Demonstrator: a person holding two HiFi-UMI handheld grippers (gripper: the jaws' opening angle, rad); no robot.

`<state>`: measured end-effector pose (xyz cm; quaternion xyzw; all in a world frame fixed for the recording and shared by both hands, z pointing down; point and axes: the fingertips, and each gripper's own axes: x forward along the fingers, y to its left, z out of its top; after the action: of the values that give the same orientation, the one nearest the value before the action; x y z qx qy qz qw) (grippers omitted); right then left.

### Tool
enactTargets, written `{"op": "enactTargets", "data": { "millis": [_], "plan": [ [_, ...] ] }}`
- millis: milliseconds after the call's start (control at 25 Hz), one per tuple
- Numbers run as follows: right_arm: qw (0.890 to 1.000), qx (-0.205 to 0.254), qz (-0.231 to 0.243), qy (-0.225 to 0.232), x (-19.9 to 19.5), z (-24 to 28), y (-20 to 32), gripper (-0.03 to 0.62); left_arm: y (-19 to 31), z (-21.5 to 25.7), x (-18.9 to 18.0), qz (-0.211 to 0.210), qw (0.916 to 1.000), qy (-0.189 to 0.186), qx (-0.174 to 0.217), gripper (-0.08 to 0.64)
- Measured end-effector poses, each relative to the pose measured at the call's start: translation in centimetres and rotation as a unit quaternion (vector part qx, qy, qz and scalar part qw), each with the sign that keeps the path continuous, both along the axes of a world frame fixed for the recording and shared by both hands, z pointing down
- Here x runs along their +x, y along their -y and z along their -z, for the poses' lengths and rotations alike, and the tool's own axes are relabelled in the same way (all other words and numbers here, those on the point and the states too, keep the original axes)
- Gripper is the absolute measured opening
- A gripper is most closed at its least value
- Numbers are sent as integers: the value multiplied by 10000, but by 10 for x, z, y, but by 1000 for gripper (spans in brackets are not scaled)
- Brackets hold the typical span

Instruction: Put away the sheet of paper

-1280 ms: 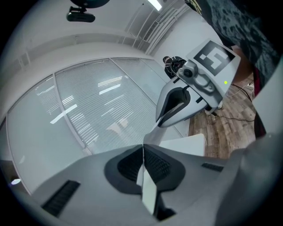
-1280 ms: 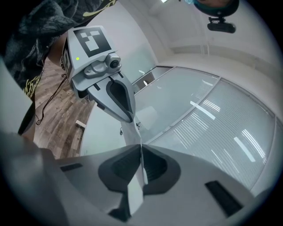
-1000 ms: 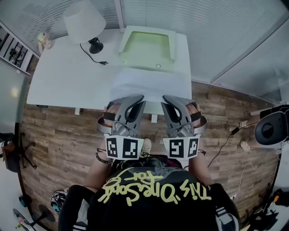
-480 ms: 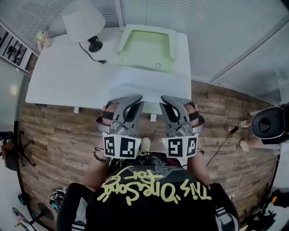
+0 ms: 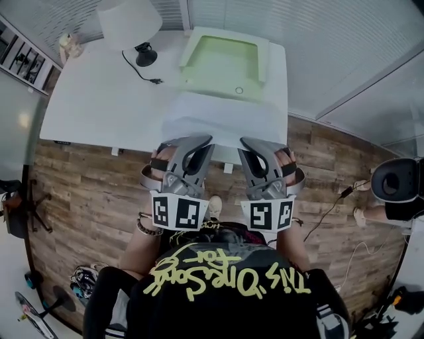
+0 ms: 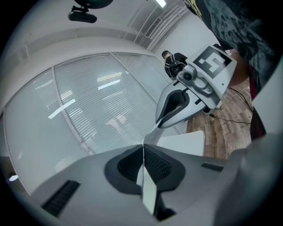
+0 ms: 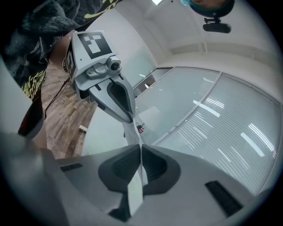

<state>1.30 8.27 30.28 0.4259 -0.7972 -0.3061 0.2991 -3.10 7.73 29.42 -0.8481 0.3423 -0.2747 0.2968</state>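
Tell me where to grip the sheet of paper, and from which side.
Its near edge, one pinch toward each corner, from the person's side: the sheet of paper is wide, thin and limp. The left gripper and right gripper are shut on it there.

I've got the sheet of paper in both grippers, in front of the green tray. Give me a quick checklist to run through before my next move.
1. Left gripper shut on the sheet of paper: ok, the edge is pinched between its pads.
2. Right gripper shut on the sheet: ok, same pinch.
3. Sheet runs whole between the two grippers: ok, no tear seen.
4. Green tray free to take it: ok, nothing shows inside.
5. Way from sheet to tray: ok, the lamp and its cord sit off to the left.
6. Sheet lifted off the table: cannot tell.
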Motion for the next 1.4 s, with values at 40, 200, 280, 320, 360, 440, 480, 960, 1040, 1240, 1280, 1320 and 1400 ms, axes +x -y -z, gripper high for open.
{"op": "enactTargets", "data": {
  "millis": [40, 200, 280, 320, 360, 440, 480, 960, 1040, 1240, 1280, 1320, 1400],
  "plan": [
    [10000, 5, -4, -7, 0, 0, 2, 9, 2, 0, 0, -16, 10000, -1, -2, 8],
    [10000, 14, -12, -96, -2, -3, 12, 9, 12, -5, -2, -97, 9999, -13, -53, 8],
    [9999, 12, -34, -132, -3, -4, 18, 9, 17, -7, -4, -170, 9998, -35, -96, 8],
    [9999, 0, -46, -142, -3, -5, 21, 9, 20, -9, -4, -207, 9997, -51, -125, 8],
    [9999, -18, -56, -154, -3, -6, 25, 9, 24, -10, -4, -242, 9996, -66, -158, 8],
    [9998, -74, -73, -173, -2, -9, 32, 9, 32, -12, -2, -296, 9993, -72, -222, 8],
    [9998, -112, -80, -173, -1, -10, 35, 9, 36, -14, -2, -317, 9991, -68, -257, 8],
    [9988, -423, -178, -165, 1, -31, 65, 9, 68, -35, 1, -442, 9977, 71, -502, 8],
    [9986, -451, -194, -187, 1, -33, 68, 9, 71, -38, 1, -457, 9976, 93, -519, 8],
    [9981, -520, -265, -198, 1, -38, 75, 9, 79, -42, 2, -495, 9970, 88, -580, 8],
    [9980, -530, -282, -186, 2, -38, 77, 9, 81, -42, 2, -508, 9970, 103, -583, 8],
    [9979, -544, -298, -178, 2, -39, 80, 9, 83, -43, 2, -520, 9968, 124, -588, 8],
    [9976, -584, -324, -188, 2, -42, 84, 9, 87, -46, 2, -535, 9965, 156, -617, 8]
  ]
}}
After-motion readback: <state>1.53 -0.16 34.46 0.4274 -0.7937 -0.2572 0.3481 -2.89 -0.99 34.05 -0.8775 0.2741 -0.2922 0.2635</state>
